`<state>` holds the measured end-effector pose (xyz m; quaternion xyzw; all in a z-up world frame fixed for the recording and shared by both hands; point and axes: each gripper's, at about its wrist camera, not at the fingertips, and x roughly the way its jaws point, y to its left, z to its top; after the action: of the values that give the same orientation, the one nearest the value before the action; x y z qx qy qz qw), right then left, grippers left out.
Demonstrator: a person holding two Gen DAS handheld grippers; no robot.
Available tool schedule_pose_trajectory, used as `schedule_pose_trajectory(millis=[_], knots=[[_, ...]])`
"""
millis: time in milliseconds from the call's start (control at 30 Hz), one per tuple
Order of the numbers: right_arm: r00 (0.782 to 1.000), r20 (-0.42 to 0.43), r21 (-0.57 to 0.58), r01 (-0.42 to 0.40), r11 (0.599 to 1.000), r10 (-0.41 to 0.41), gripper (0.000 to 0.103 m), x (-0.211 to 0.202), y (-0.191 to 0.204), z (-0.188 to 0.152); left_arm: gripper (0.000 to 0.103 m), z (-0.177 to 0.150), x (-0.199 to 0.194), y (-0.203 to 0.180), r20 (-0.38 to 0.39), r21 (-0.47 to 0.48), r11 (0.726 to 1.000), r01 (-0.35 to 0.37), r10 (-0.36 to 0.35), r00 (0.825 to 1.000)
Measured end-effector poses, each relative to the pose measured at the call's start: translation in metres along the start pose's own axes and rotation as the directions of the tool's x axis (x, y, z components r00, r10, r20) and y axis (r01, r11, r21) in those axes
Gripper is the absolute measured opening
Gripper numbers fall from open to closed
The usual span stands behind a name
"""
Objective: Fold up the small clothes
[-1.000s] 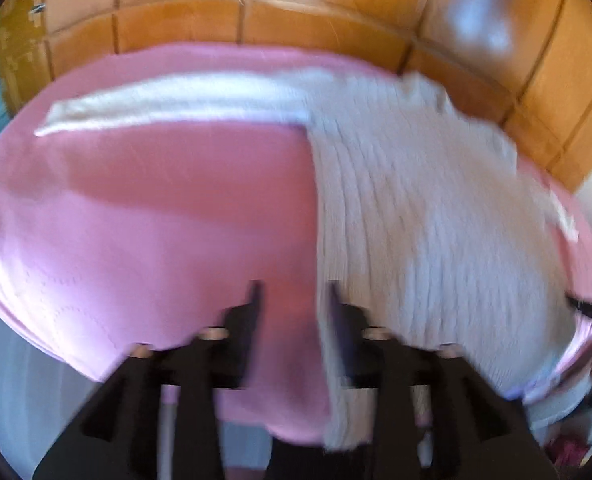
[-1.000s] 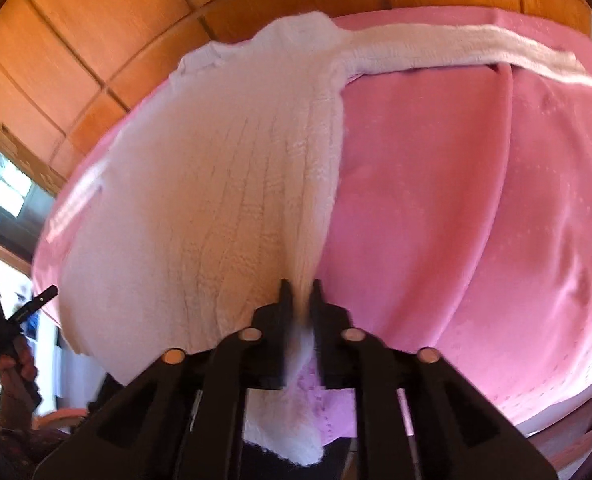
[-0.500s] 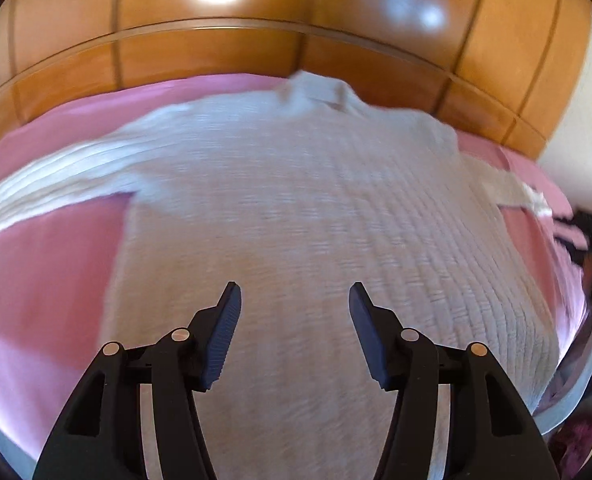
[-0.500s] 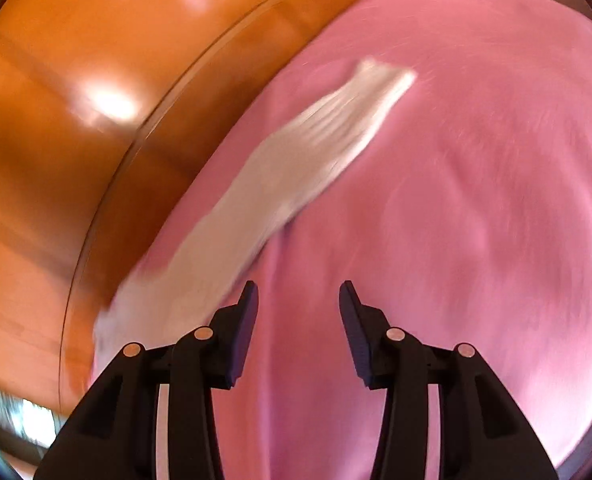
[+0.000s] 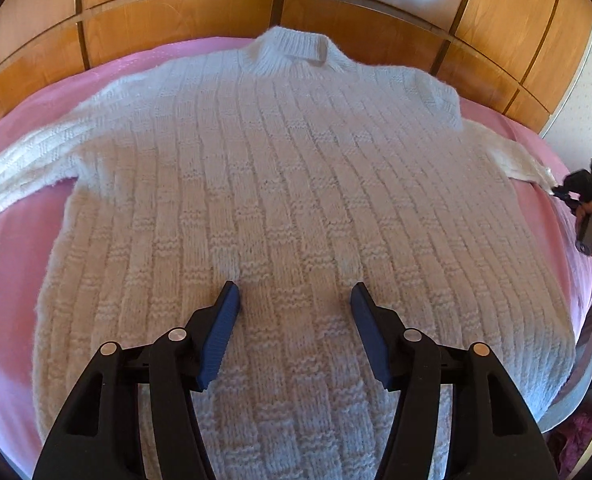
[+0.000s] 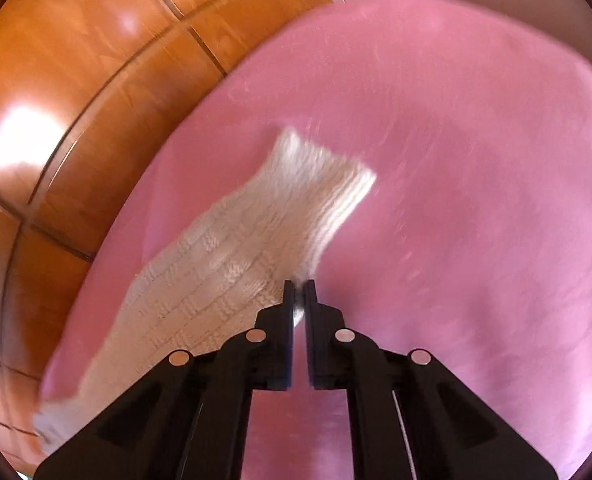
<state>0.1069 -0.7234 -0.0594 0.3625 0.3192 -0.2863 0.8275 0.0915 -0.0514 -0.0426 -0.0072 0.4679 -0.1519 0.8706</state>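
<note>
A white knitted sweater point(image 5: 288, 184) lies flat on a pink bedspread point(image 5: 12, 248), collar at the far side, both sleeves spread outward. My left gripper point(image 5: 295, 294) is open and empty, just above the sweater's lower middle. In the right wrist view my right gripper point(image 6: 299, 286) is shut on the edge of the sweater's right sleeve point(image 6: 264, 220), near the cuff. The right gripper also shows in the left wrist view point(image 5: 575, 192) at the far right, at the sleeve end.
A wooden panelled headboard point(image 5: 224, 4) runs along the far side of the bed and shows in the right wrist view point(image 6: 76, 80). The bed's right edge point(image 5: 587, 312) drops off to dark items near the floor.
My left gripper moved right over the sweater body and opened wide. My right gripper let go of the hem, swung to the right sleeve and shut on its edge.
</note>
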Motion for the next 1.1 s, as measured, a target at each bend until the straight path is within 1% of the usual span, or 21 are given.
schedule_pose_trajectory(millis=[67, 100, 133, 200, 267, 300, 333, 367, 400, 433, 600, 667, 800, 833, 867, 900, 933, 1000, 1033, 1067, 1100], knots=[[0.999, 0.025, 0.043, 0.034, 0.998, -0.035, 0.000, -0.010, -0.022, -0.002, 0.060, 0.002, 0.000, 0.001, 0.002, -0.007, 1.000, 0.012, -0.012, 1.000], [0.996, 0.034, 0.066, 0.078, 0.995, -0.081, 0.000, -0.016, -0.034, -0.003, 0.060, 0.002, 0.000, 0.002, 0.002, -0.009, 1.000, 0.017, -0.017, 1.000], [0.997, 0.030, 0.075, 0.072, 0.995, -0.074, 0.000, -0.020, -0.038, -0.004, 0.060, 0.002, 0.000, 0.003, 0.003, -0.014, 1.000, 0.023, -0.023, 1.000], [1.000, 0.017, 0.080, 0.004, 0.997, -0.005, 0.000, -0.031, -0.039, -0.007, 0.060, 0.003, -0.002, 0.006, 0.006, -0.031, 0.999, 0.044, -0.044, 0.999], [0.999, 0.042, 0.044, -0.031, 0.999, 0.029, 0.000, -0.047, -0.030, -0.009, 0.060, 0.004, -0.003, 0.007, 0.009, -0.041, 0.998, 0.057, -0.057, 0.998], [0.997, 0.038, 0.063, -0.068, 0.996, 0.066, 0.002, -0.052, -0.033, -0.011, 0.060, 0.004, -0.005, 0.009, 0.014, -0.048, 0.997, 0.066, -0.065, 0.998], [0.995, 0.030, 0.102, -0.100, 0.990, 0.098, 0.007, -0.055, -0.036, -0.012, 0.060, 0.003, -0.008, 0.010, 0.019, -0.055, 0.996, 0.074, -0.073, 0.997], [0.992, 0.027, 0.145, -0.122, 0.982, 0.120, 0.026, -0.056, -0.041, -0.012, 0.060, 0.003, -0.010, 0.012, 0.025, -0.060, 0.995, 0.081, -0.080, 0.997], [0.993, 0.035, 0.160, -0.121, 0.980, 0.117, 0.040, -0.058, -0.043, -0.015, 0.060, 0.002, -0.014, 0.013, 0.034, -0.063, 0.994, 0.085, -0.083, 0.996], [0.994, 0.042, 0.164, -0.108, 0.981, 0.103, 0.047, -0.057, -0.041, -0.015, 0.060, 0.000, -0.017, 0.015, 0.041, -0.063, 0.995, 0.082, -0.079, 0.996], [0.994, -0.004, 0.196, -0.109, 0.974, 0.112, 0.047, -0.034, -0.046, -0.021, 0.060, -0.009, -0.025, 0.025, 0.037, -0.063, 0.996, 0.069, -0.067, 0.997], [0.994, -0.018, 0.202, -0.106, 0.974, 0.112, 0.047, -0.018, -0.040, -0.014, 0.060, -0.009, -0.026, 0.027, 0.034, -0.070, 0.996, 0.053, -0.051, 0.998], [0.997, -0.037, 0.150, -0.057, 0.987, 0.063, 0.047, 0.012, -0.029, -0.001, 0.060, -0.004, -0.026, 0.029, 0.029, -0.093, 0.995, 0.036, -0.033, 0.999], [0.999, -0.041, 0.110, -0.031, 0.993, 0.035, 0.040, 0.015, -0.022, 0.002, 0.060, -0.003, -0.026, 0.029, 0.026, -0.095, 0.995, 0.037, -0.035, 0.999], [0.998, -0.058, 0.064, -0.019, 0.998, 0.022, 0.009, 0.019, -0.013, 0.006, 0.060, -0.002, -0.025, 0.028, 0.022, -0.093, 0.995, 0.035, -0.033, 0.999], [0.997, -0.071, 0.037, -0.016, 0.999, 0.018, 0.006, 0.017, -0.007, 0.006, 0.060, 0.000, -0.024, 0.028, 0.022, -0.090, 0.995, 0.032, -0.030, 0.999], [0.998, -0.058, 0.020, -0.021, 1.000, 0.022, 0.006, 0.012, -0.002, 0.007, 0.060, 0.001, -0.024, 0.028, 0.023, -0.086, 0.996, 0.031, -0.029, 0.999], [0.993, -0.012, -0.047, -0.117, 0.992, 0.117, 0.005, -0.016, 0.022, 0.007, 0.060, 0.004, -0.023, 0.028, 0.026, -0.079, 0.996, 0.044, -0.042, 0.999], [0.989, 0.000, -0.083, -0.144, 0.986, 0.145, 0.005, -0.026, 0.033, 0.007, 0.060, 0.005, -0.022, 0.028, 0.027, -0.082, 0.995, 0.049, -0.047, 0.999], [0.984, 0.011, -0.126, -0.177, 0.976, 0.180, 0.005, -0.039, 0.047, 0.005, 0.060, 0.006, -0.022, 0.029, 0.028, -0.086, 0.995, 0.056, -0.054, 0.998], [0.971, 0.013, -0.178, -0.233, 0.956, 0.239, 0.005, -0.056, 0.068, 0.001, 0.060, 0.008, -0.021, 0.029, 0.031, -0.091, 0.994, 0.064, -0.061, 0.998]])
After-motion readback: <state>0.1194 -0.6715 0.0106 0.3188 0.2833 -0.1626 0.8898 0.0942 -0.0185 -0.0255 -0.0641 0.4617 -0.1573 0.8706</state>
